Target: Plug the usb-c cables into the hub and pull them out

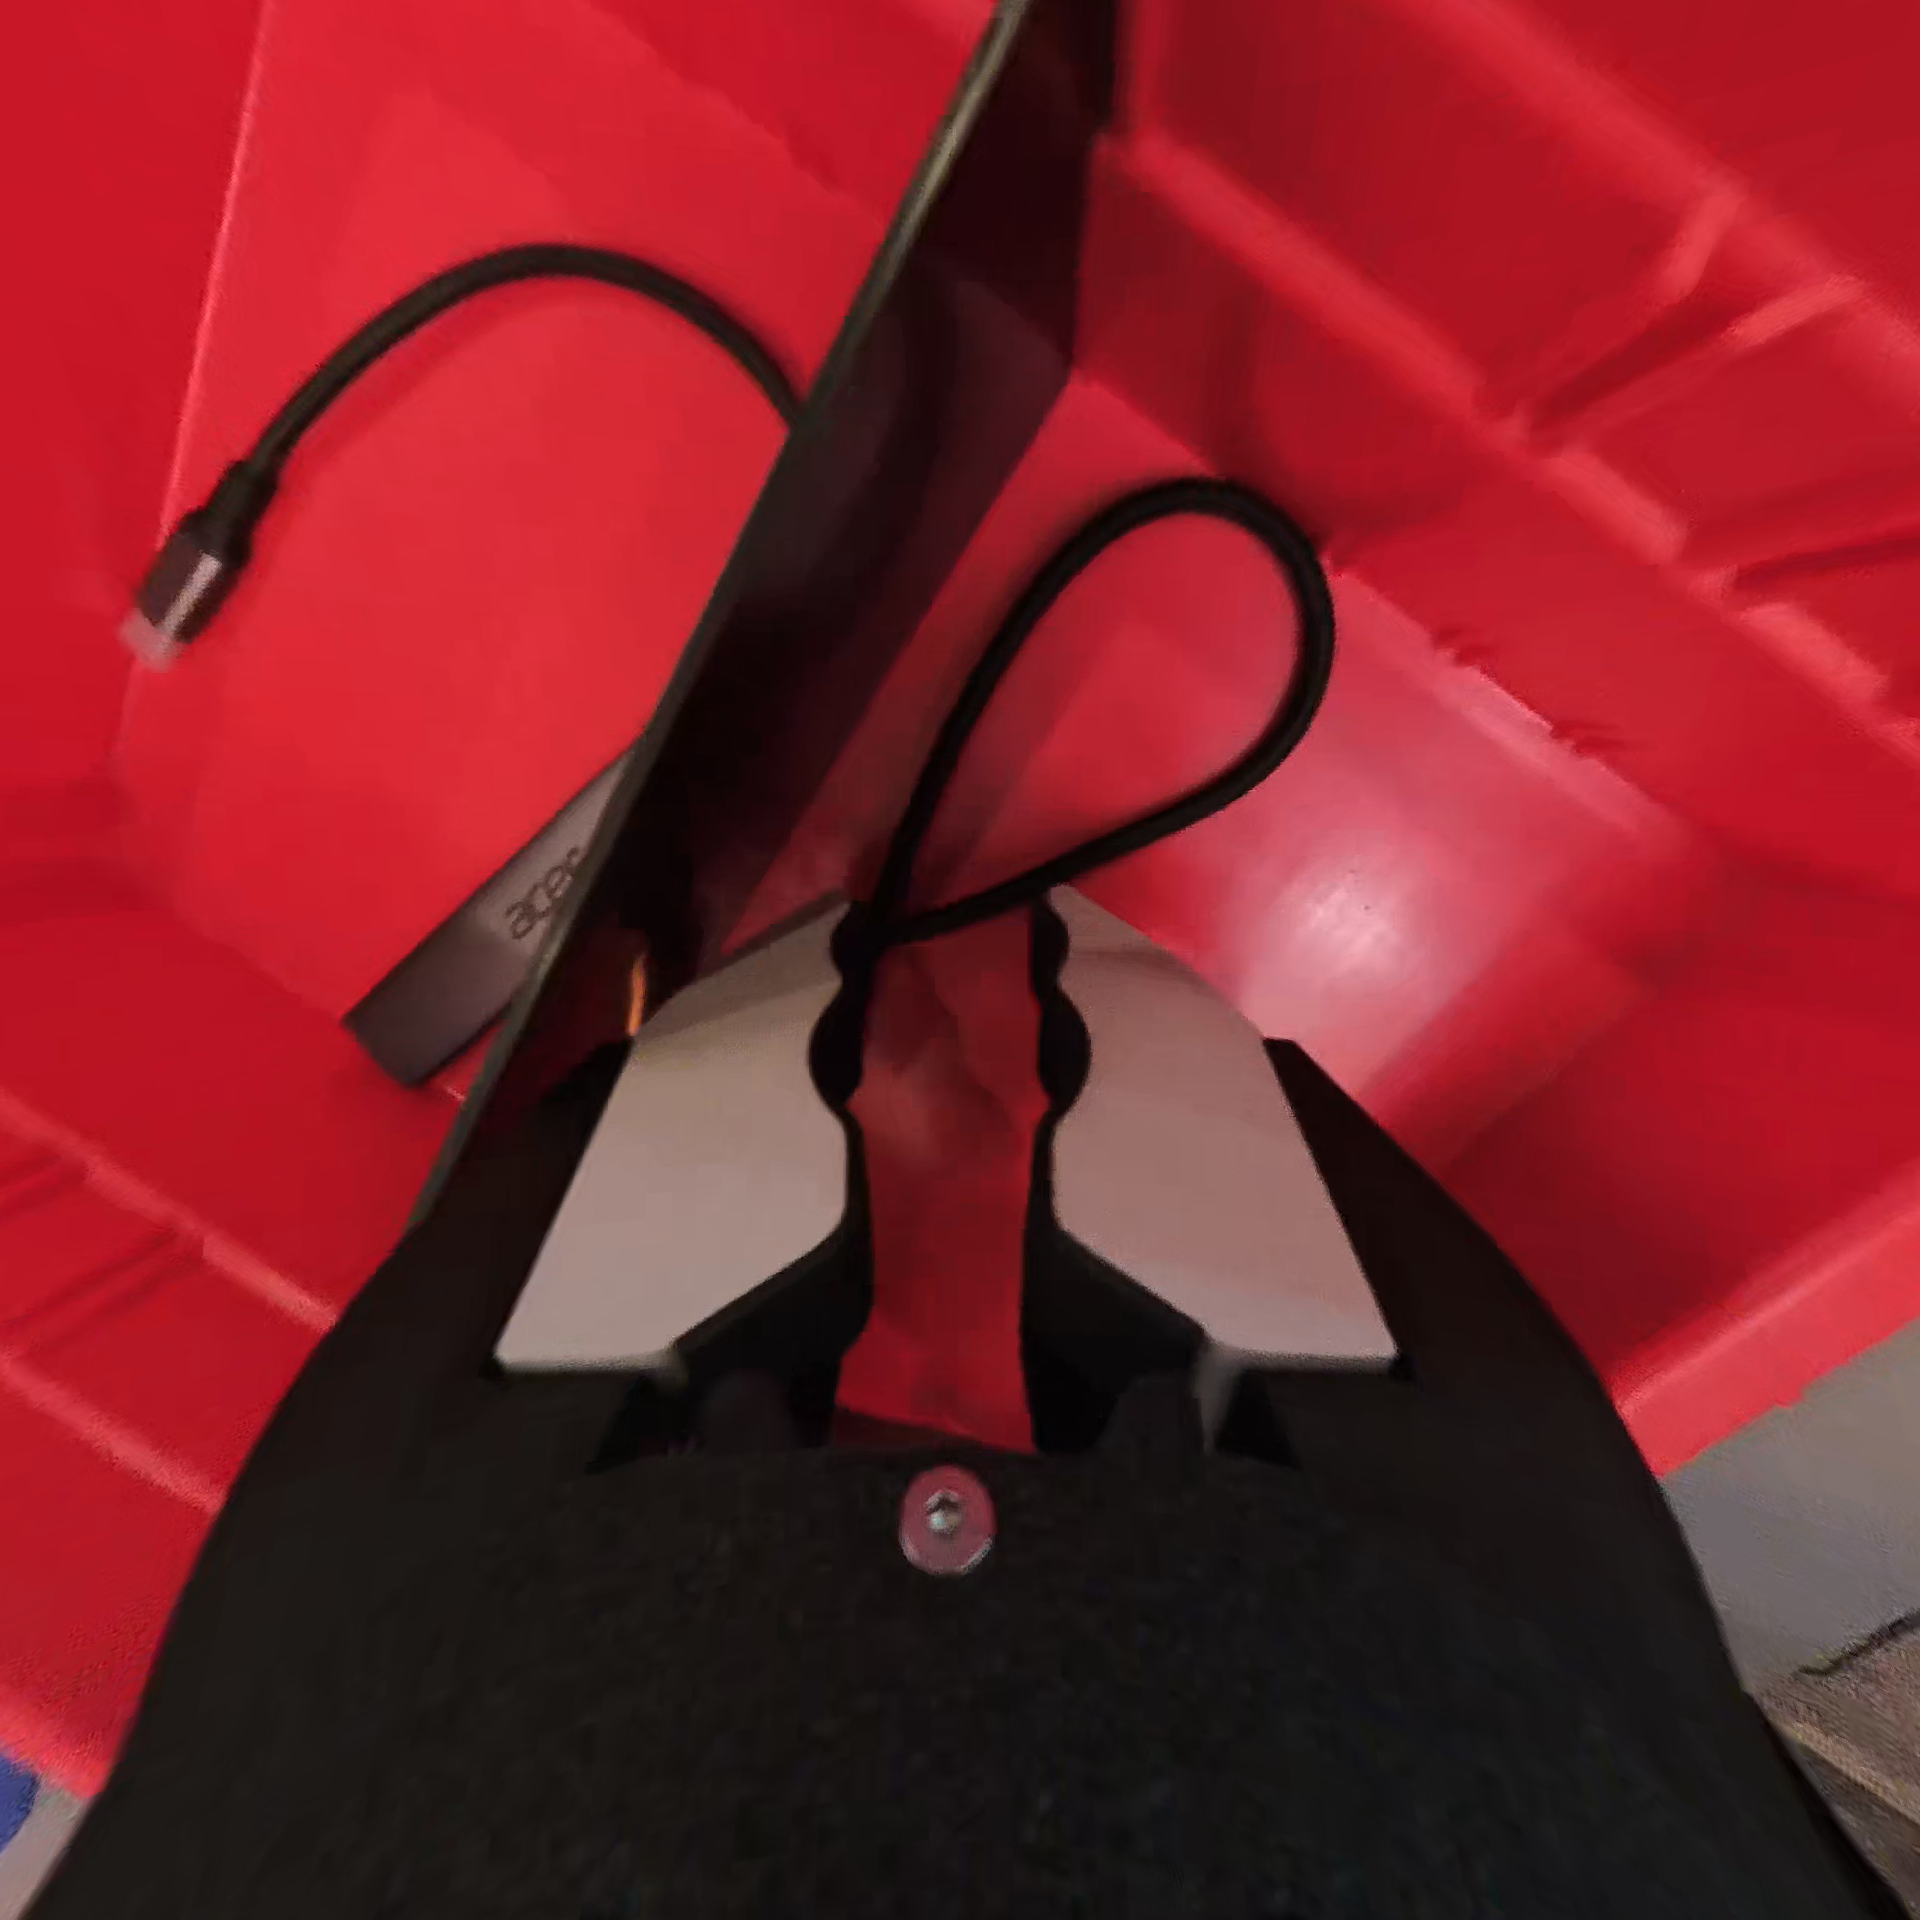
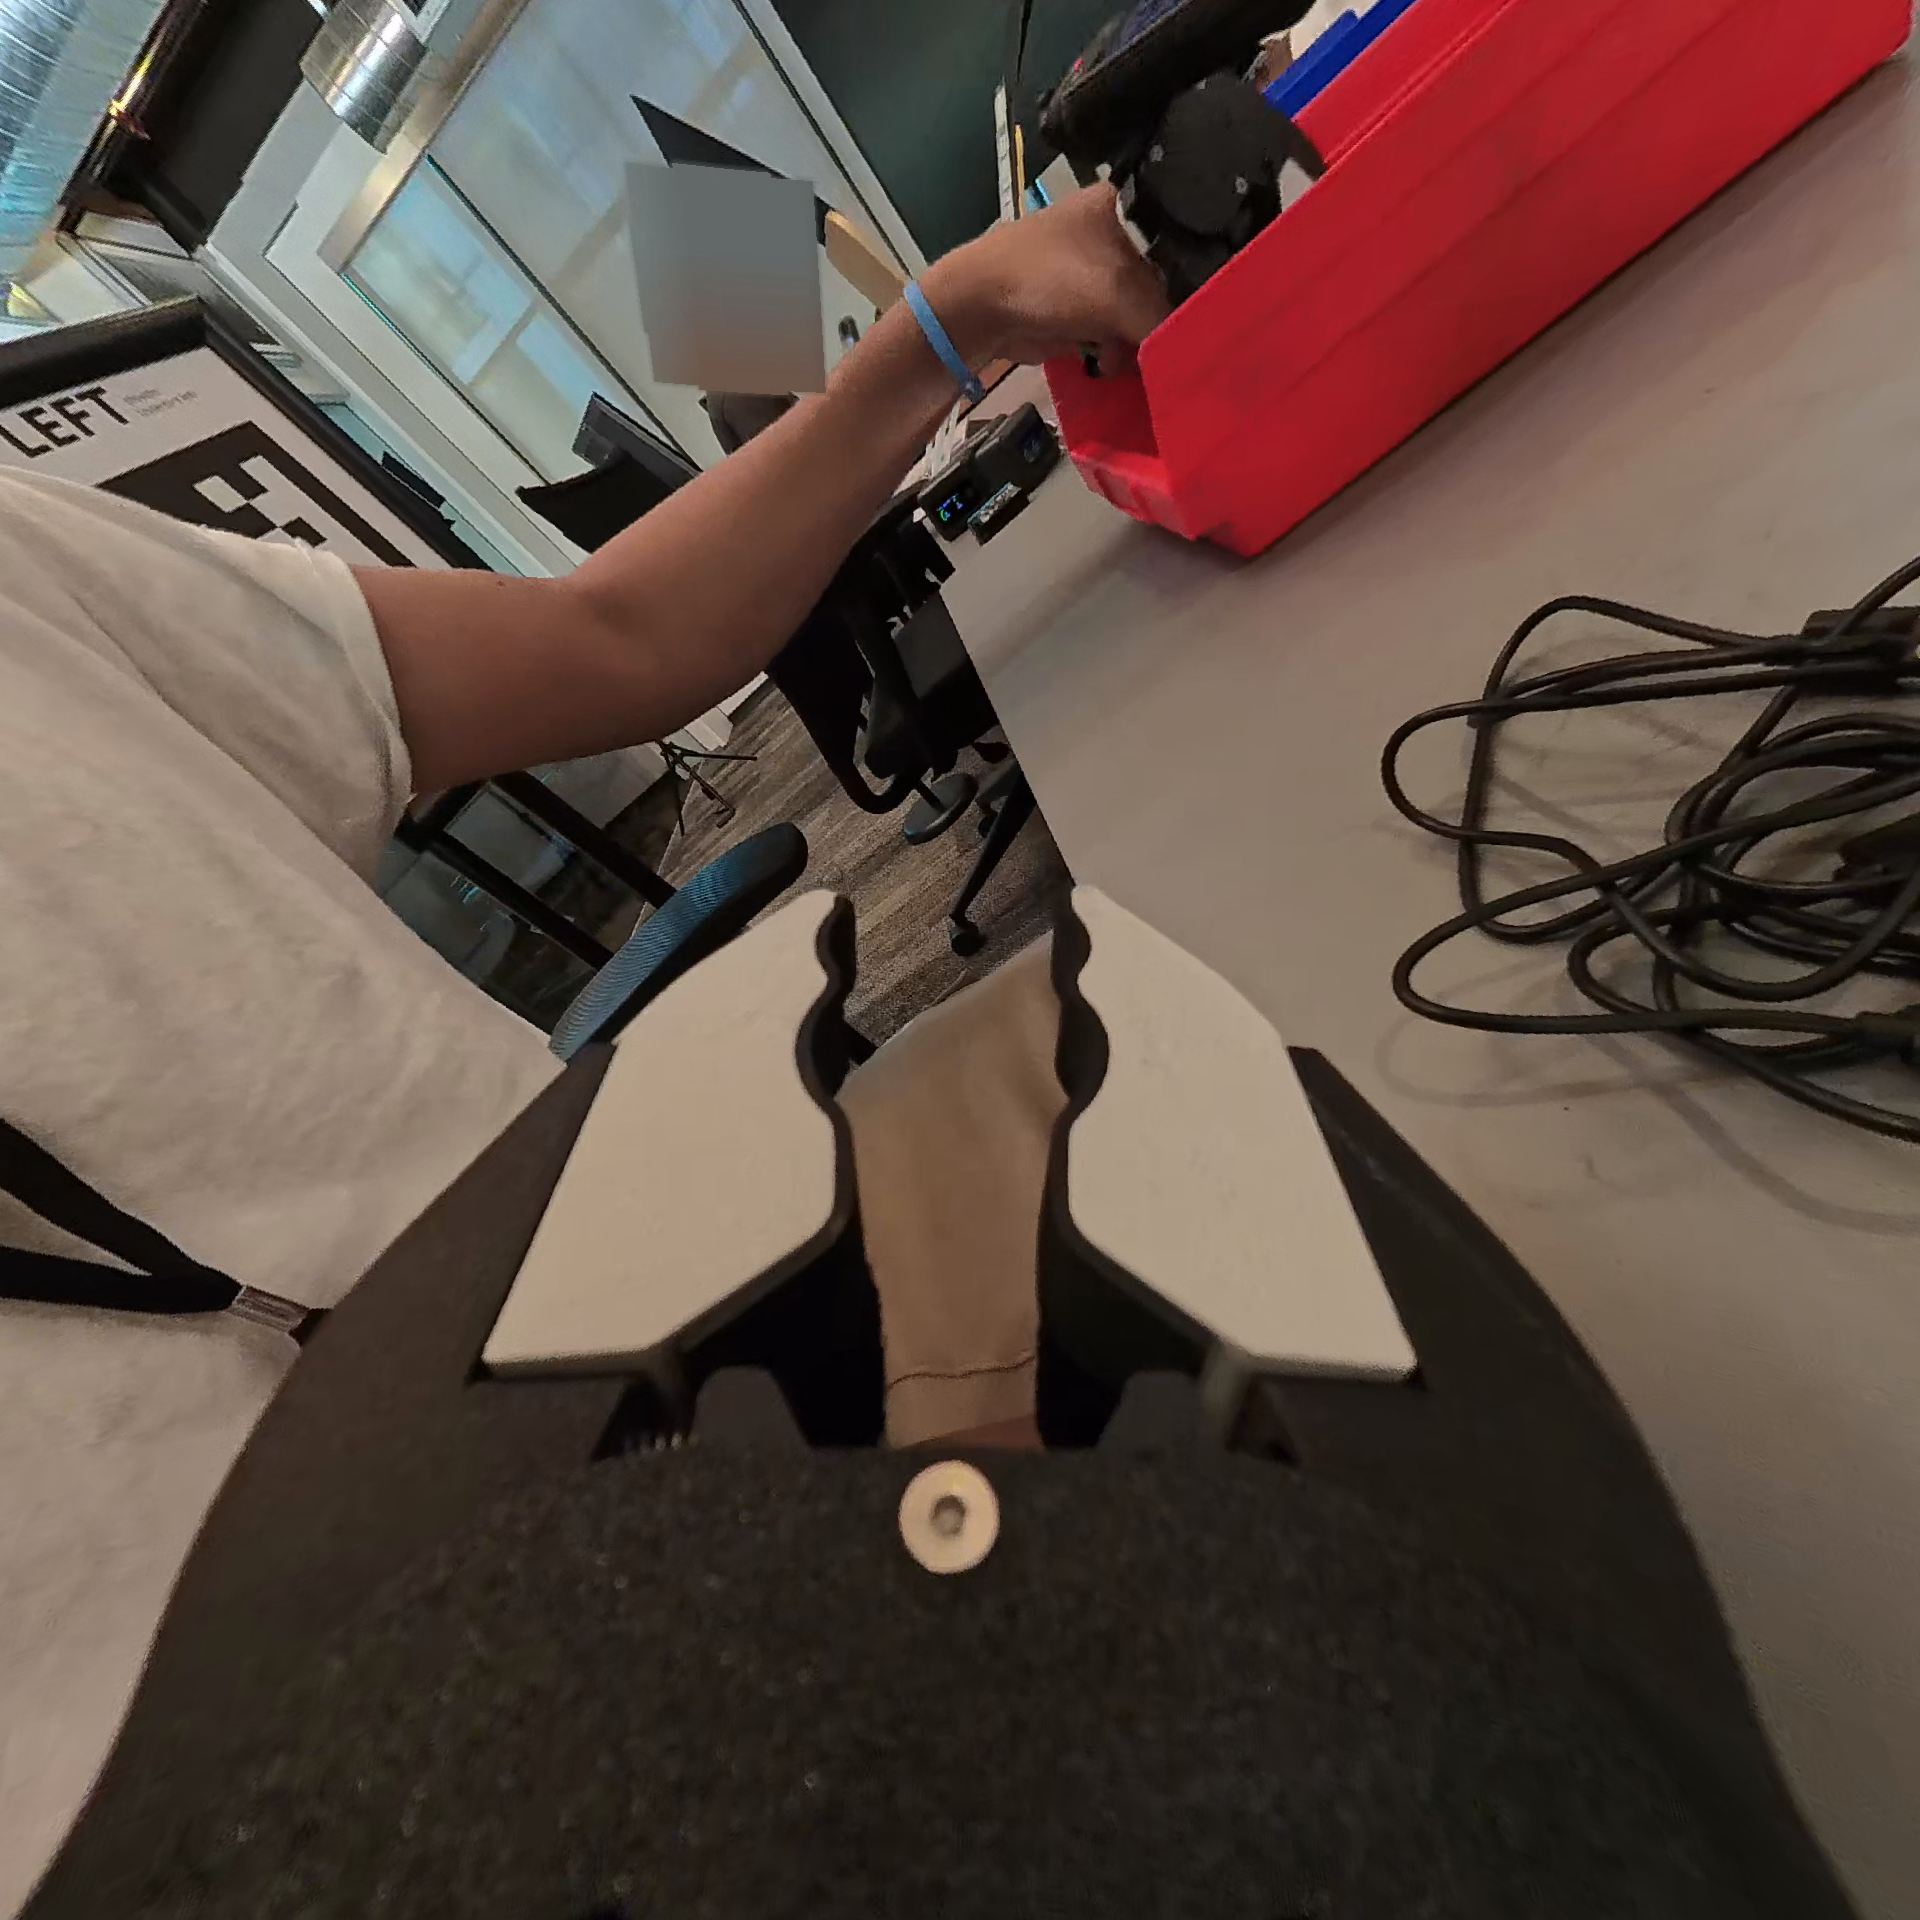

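In the left wrist view, my left gripper is open inside a red bin. A looped black braided cable lies just past its fingertips; the loop's crossing strands touch the left fingertip and are not clamped. A dark grey hub lies on the bin floor to the left, partly hidden by an upright black divider. Another black cable ends in a plug at far left. My right gripper is open and empty at the table's near edge.
In the right wrist view, the red bin stands at the back of the grey table, with the person's arm reaching into it. A tangle of black cables lies on the right. Office chairs stand beyond the edge. About 45 cm separates my left fingertips from my right. My right tips are about 55 cm from the plug, my left tips only 15 cm.
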Demonstrator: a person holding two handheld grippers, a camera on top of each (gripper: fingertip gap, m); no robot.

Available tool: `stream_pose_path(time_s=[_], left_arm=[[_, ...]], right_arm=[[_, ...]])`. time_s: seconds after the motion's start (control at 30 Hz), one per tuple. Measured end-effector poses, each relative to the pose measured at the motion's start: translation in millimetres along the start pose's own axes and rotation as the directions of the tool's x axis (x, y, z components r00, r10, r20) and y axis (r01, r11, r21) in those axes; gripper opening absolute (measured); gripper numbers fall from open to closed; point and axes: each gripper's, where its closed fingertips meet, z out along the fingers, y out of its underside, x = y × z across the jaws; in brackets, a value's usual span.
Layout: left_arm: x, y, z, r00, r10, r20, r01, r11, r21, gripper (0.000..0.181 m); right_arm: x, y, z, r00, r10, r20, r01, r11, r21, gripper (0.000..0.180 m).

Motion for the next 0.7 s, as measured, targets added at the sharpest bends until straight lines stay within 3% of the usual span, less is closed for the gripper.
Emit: stream_pose_path(time_s=[0.13,0.23,0.33,0.47,0.53,0.6,0.7], left_arm=[[3.7,3.6,0.4,0.997,0.069,0.021,-0.069,0.998,-0.008,0.006],[3.8,5.4,-10.6,0.985,0.132,0.108,-0.127,0.99,-0.053,0.004],[6.9,-14.4,-57.5,0.97,0.102,0.221,-0.123,0.989,0.086,0.003],[10.6,-36.9,-153.0,0.898,0.072,0.434,-0.177,0.962,0.206,0.003],[30.1,-63.9,-197.6,0.886,0.058,0.461,-0.23,0.917,0.327,0.003],[71.9,-104.2,-221.6,0.915,0.105,0.389,-0.296,0.83,0.472,0.002],[130.0,-157.5,-201.5,0.902,0.274,0.332,-0.412,0.774,0.481,0.002]], right_arm=[[-1.0,1.2,0.9,1.0,0.003,0.007,-0.003,1.0,-0.006,0.035],[-1.8,1.3,1.3,1.0,0.001,0.008,-0.001,1.0,-0.006,0.035],[-1.8,0.8,0.4,1.0,0.003,0.006,-0.003,1.0,-0.003,0.035],[-3.2,-1.7,-1.0,1.0,0.01,0.017,-0.01,1.0,0.012,0.035],[-4.3,-2.1,-0.8,1.0,0.014,0.024,-0.014,1.0,0.015,0.035],[-5.4,-2.0,0.1,1.0,0.013,0.029,-0.013,1.0,0.014,0.035],[-7.7,-1.0,3.1,0.999,0.01,0.039,-0.01,1.0,0.006,0.035]])
